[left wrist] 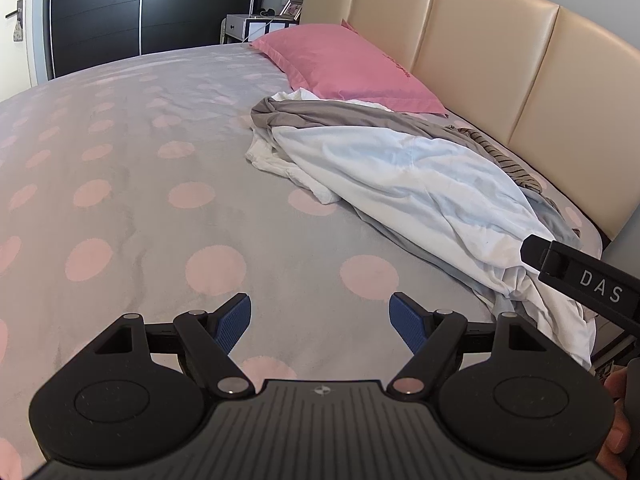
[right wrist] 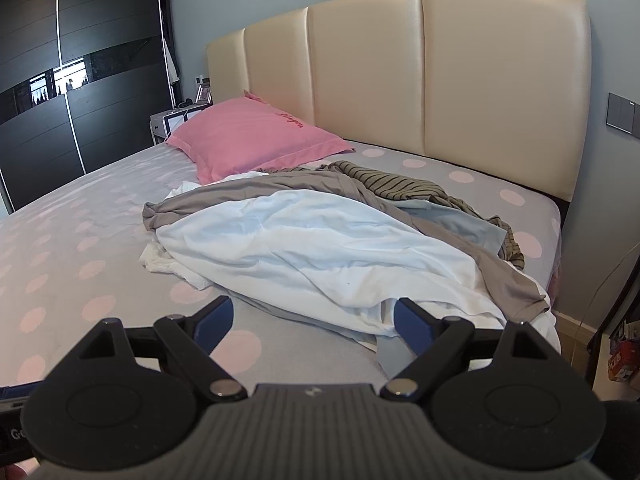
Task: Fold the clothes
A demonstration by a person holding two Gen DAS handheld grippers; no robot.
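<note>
A heap of loose clothes lies on the bed near the headboard: a white garment point(left wrist: 404, 184) point(right wrist: 304, 248) on top, a grey-brown one point(left wrist: 340, 114) point(right wrist: 248, 196) draped behind it, a dark striped one point(left wrist: 508, 156) point(right wrist: 404, 188) at the far side and a pale blue piece point(right wrist: 452, 220). My left gripper point(left wrist: 320, 322) is open over bare bedspread, left of the heap. My right gripper point(right wrist: 314, 322) is open at the heap's near edge, its right finger against the white cloth. Nothing is held.
The bed has a grey spread with pink dots point(left wrist: 160, 200) point(right wrist: 60, 248), a pink pillow point(left wrist: 340, 68) point(right wrist: 248, 136) and a beige padded headboard point(left wrist: 480, 40) point(right wrist: 400, 72). A dark wardrobe point(left wrist: 120, 16) point(right wrist: 60, 80) and a nightstand point(left wrist: 244, 26) stand beyond. The other gripper's body point(left wrist: 592, 284) enters at right.
</note>
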